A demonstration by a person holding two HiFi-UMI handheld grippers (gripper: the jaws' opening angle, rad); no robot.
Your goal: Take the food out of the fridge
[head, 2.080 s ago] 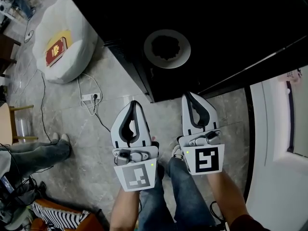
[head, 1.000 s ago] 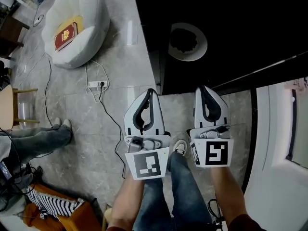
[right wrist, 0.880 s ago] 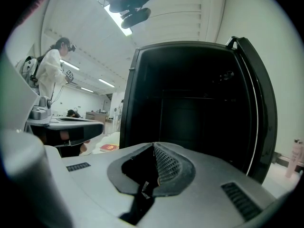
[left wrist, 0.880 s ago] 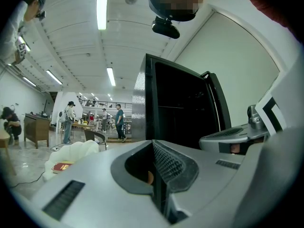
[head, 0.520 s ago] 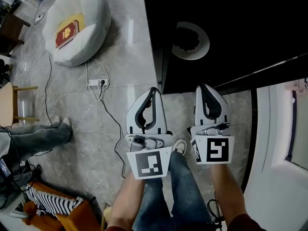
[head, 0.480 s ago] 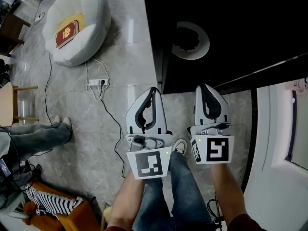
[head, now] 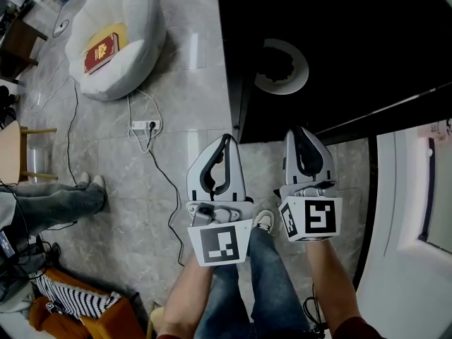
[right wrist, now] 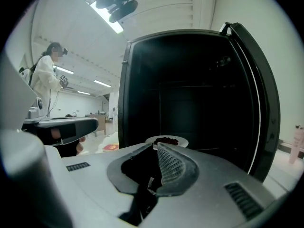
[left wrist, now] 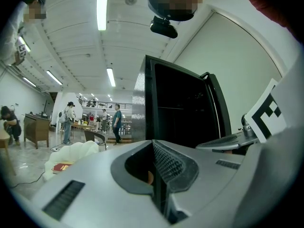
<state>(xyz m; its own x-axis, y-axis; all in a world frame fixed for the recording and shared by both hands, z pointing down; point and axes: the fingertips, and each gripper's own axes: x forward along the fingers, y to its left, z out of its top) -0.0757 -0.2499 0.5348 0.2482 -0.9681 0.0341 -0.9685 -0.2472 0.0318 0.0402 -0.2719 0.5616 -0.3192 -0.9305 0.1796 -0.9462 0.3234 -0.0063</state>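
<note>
Standing before the open fridge (head: 395,27), the person holds two grippers out level, side by side. The left gripper (head: 224,139) has its jaws pressed together with nothing between them. The right gripper (head: 300,131) is closed up tight as well and carries nothing. Both tips sit just short of the fridge's front edge, touching nothing.

Straight ahead of the right gripper, a white plate (head: 297,78) rests on a shelf inside the dark compartment. On it lies the food (head: 277,62), a dark, crumbly heap. The plate is well clear of either gripper. The fridge door (right wrist: 259,108) is swung wide open on the right side.

Below the grippers I can see the person's jeans and one shoe (head: 265,221) on the grey stone floor (head: 180,83). Off to the left a white power strip (head: 143,126) lies with its cables trailing across the tiles. Beyond it sits a white beanbag (head: 134,20) with a red book (head: 101,52) lying on top. Another person's legs (head: 60,205) in grey trousers stretch in from the left edge. Farther back in the hall, a few people (left wrist: 116,122) stand about under the ceiling lights.
</note>
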